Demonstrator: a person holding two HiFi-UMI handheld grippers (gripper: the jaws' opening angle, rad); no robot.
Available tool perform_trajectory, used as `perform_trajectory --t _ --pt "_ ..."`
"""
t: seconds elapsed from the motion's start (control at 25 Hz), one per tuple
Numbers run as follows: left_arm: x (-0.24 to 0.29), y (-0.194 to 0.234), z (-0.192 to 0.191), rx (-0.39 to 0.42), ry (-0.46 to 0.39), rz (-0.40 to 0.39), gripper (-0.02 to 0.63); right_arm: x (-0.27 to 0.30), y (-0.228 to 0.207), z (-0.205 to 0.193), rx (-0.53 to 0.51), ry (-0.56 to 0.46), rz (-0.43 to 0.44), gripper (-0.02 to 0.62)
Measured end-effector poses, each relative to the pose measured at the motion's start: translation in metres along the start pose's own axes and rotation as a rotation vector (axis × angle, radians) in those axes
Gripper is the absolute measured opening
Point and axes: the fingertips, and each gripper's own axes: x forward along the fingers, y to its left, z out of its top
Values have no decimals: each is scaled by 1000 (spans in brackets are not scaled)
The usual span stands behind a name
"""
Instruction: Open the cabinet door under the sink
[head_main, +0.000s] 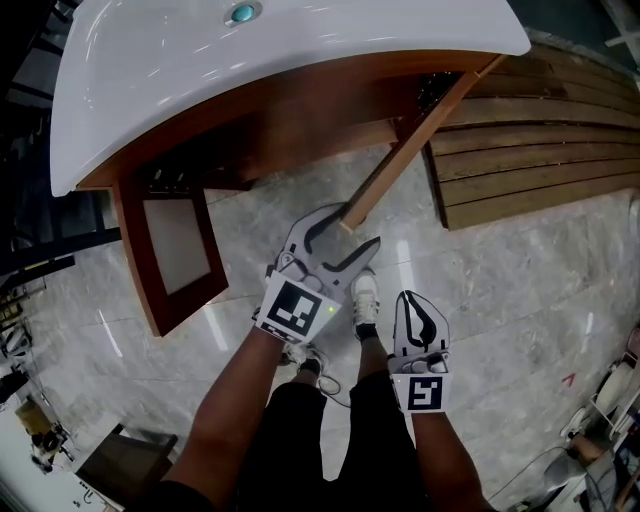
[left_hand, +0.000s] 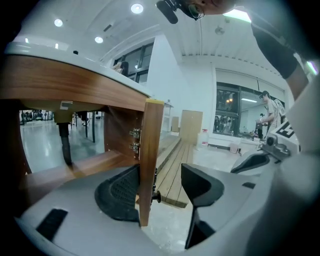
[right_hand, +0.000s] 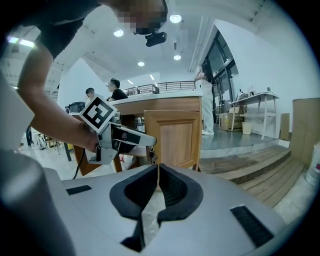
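Observation:
A white sink (head_main: 280, 60) tops a wooden cabinet (head_main: 300, 120). Its right door (head_main: 405, 150) stands swung out toward me, seen edge-on in the head view. My left gripper (head_main: 358, 226) reaches to that door's free edge. In the left gripper view the door edge (left_hand: 150, 160) stands between the jaws of the left gripper (left_hand: 160, 185): it lies against the left pad (left_hand: 117, 195), while a gap separates it from the right pad (left_hand: 200, 185). A small dark knob (left_hand: 156, 196) sticks out of the door. My right gripper (head_main: 412, 298) hangs lower, shut and empty (right_hand: 158, 180).
The cabinet's left door (head_main: 175, 245) also hangs open. Wooden plank steps (head_main: 530, 150) run along the right of the cabinet. My shoes (head_main: 366, 300) stand on the marble floor (head_main: 500, 290). Clutter lies at the lower corners.

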Motion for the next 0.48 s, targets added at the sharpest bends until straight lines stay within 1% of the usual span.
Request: perform_trajectory --t 0.16,0.28,0.4,0.48 --pt "2 -13 0 -2 5 -33 275 -5 -8 -3 9 5 -35 25" --pt "4 -27 0 11 14 -73 255 -10 -9 -8 15 18 -50 25" --pt "9 -43 0 14 5 -108 242 -14 -10 -11 24 21 -63 25" --pt "13 -54 0 31 8 -136 222 -17 -11 -15 28 26 -74 25"
